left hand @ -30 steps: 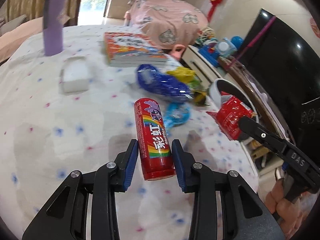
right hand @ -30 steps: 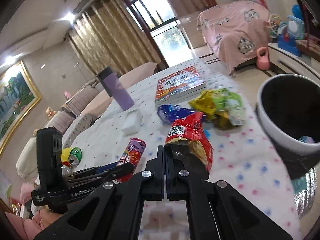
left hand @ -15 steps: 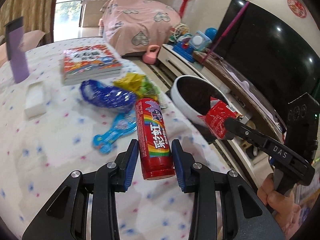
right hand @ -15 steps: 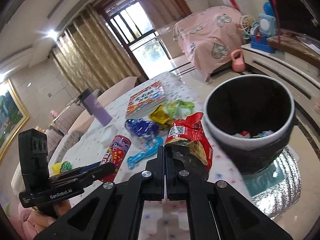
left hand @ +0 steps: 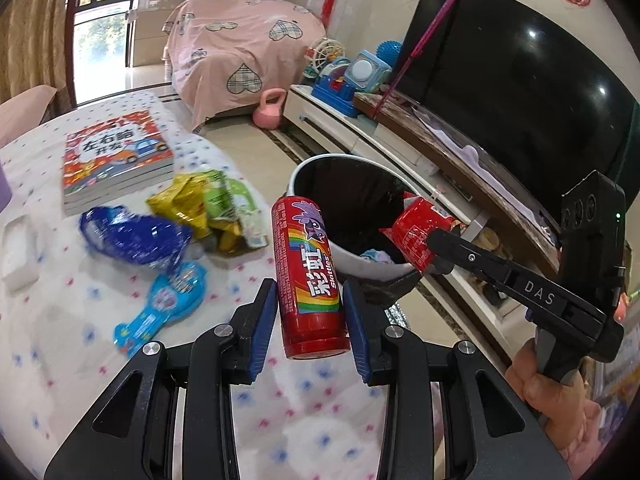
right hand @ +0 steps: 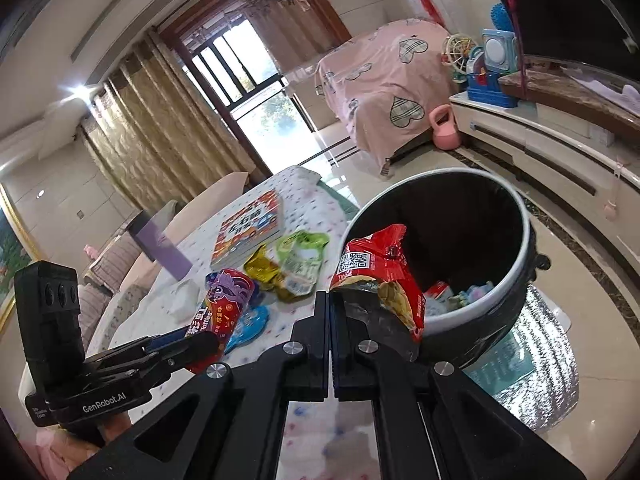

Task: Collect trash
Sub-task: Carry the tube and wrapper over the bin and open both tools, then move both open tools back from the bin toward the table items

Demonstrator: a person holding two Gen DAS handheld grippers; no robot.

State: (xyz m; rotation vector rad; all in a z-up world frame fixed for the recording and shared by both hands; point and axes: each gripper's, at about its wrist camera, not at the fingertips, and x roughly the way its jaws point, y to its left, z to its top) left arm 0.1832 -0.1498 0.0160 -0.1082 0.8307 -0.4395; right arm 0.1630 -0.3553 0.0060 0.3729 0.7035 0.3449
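Gripping a red candy tube (left hand: 310,276), the left hand-held gripper (left hand: 310,312) has its blue pads (left hand: 266,320) pressed on both sides of the tube's lower half; tube stands roughly upright between the jaws, lifted off the table (left hand: 60,320), its top leaning toward the bin. Right hand-held gripper (right hand: 331,312) is squeezed fully together, pinching the bottom edge of a red snack bag (right hand: 376,272); bag sticks up and forward from the tips, hanging over the near rim of the trash bin (right hand: 516,280). In the left wrist view the right hand-held gripper (left hand: 436,244) comes in from the right with the same bag (left hand: 416,236) over the bin (left hand: 316,168) opening. Bin is just ahead and right of both grippers, off the table edge, on the floor; some scraps already lie inside.

Left on the table, ahead-left of the left hand-held gripper: blue wrapper (left hand: 132,240), yellow and green wrappers (left hand: 208,208) just beyond it, light-blue blister pack (left hand: 160,308) nearest the jaws. Further ahead a book (left hand: 116,160), flat. White block (left hand: 18,248) at far left. Purple cup (right hand: 160,248) shows beyond the book in the right wrist view. A hand (left hand: 560,396) grips the right handle, lower right.
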